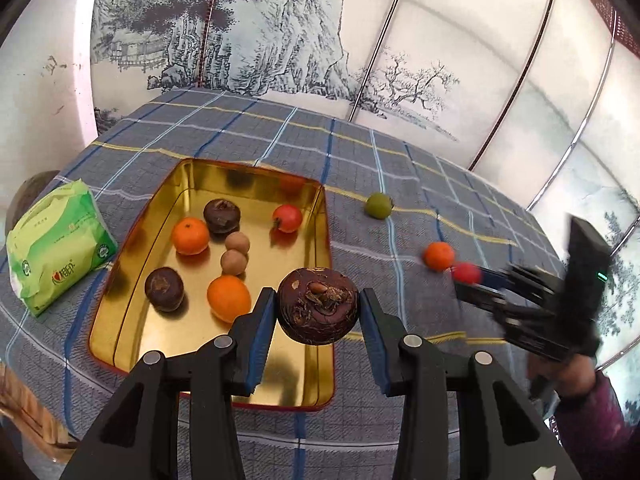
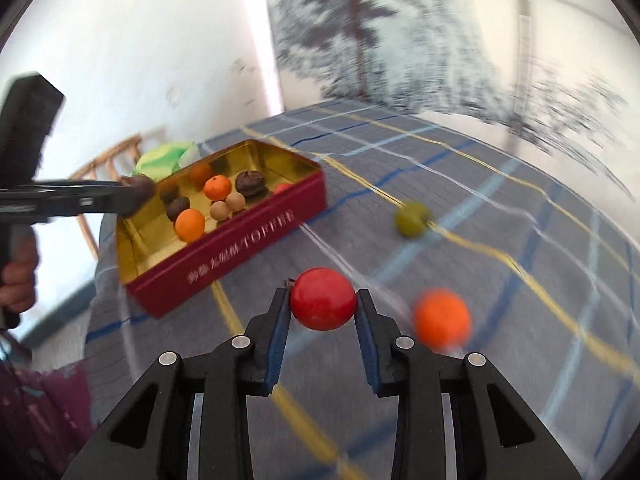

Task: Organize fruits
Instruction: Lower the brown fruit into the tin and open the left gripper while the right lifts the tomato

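Left hand-held gripper (image 1: 318, 306) clamps a rough dark-brown round fruit (image 1: 318, 306); right hand-held gripper (image 2: 323, 300) clamps a glossy red ball-shaped fruit (image 2: 323, 299).

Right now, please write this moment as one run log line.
left gripper: holds brown fruit over tin | right gripper: holds red fruit | on cloth: orange, green fruit

tin (image 2: 248, 236): gold inside, dark red outside, pale lettering | cloth (image 1: 360, 152): grey-blue plaid, blue, white and yellow lines | held fruit (image 1: 318, 306): dark brown | held ball (image 2: 323, 299): red | loose fruits, right of frame: orange (image 1: 439, 256), green (image 1: 378, 206) | packet (image 1: 60, 244): green and white | pads (image 1: 262, 332): blue
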A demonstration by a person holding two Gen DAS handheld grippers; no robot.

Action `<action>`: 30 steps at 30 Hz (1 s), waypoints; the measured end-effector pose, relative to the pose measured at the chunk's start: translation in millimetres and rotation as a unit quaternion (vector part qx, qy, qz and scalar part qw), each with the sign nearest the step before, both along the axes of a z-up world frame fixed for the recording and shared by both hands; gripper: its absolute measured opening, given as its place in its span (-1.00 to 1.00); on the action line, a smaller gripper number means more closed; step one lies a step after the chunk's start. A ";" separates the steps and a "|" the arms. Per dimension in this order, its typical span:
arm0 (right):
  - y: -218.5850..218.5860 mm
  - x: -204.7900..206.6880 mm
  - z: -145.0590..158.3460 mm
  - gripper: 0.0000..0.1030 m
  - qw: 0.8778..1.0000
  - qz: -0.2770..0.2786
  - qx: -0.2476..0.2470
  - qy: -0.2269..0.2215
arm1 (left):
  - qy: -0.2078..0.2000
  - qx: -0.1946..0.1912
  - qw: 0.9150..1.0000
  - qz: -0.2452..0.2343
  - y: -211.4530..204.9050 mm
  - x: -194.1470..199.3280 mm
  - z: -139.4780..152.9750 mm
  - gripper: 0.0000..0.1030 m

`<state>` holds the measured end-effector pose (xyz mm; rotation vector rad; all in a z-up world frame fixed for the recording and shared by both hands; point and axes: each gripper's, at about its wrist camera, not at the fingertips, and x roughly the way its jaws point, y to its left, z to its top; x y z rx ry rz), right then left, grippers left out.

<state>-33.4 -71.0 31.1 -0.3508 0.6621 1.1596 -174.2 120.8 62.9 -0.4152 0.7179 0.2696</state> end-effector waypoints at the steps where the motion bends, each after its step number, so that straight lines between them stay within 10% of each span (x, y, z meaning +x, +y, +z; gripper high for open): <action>1: -10.5 -1.2 0.1 -0.34 1.000 -0.011 0.004 0.001 | 0.001 0.002 1.000 0.000 0.1 -0.5 -1.8 -0.27; 13: -85.7 5.3 -26.4 -0.34 0.991 -0.129 0.015 0.038 | 0.010 0.040 0.999 -0.004 4.9 14.4 -14.6 -0.27; 30: -92.2 11.5 -30.0 -0.34 0.987 -0.151 0.021 0.045 | 0.032 0.062 0.998 -0.008 14.3 42.7 -30.4 -0.26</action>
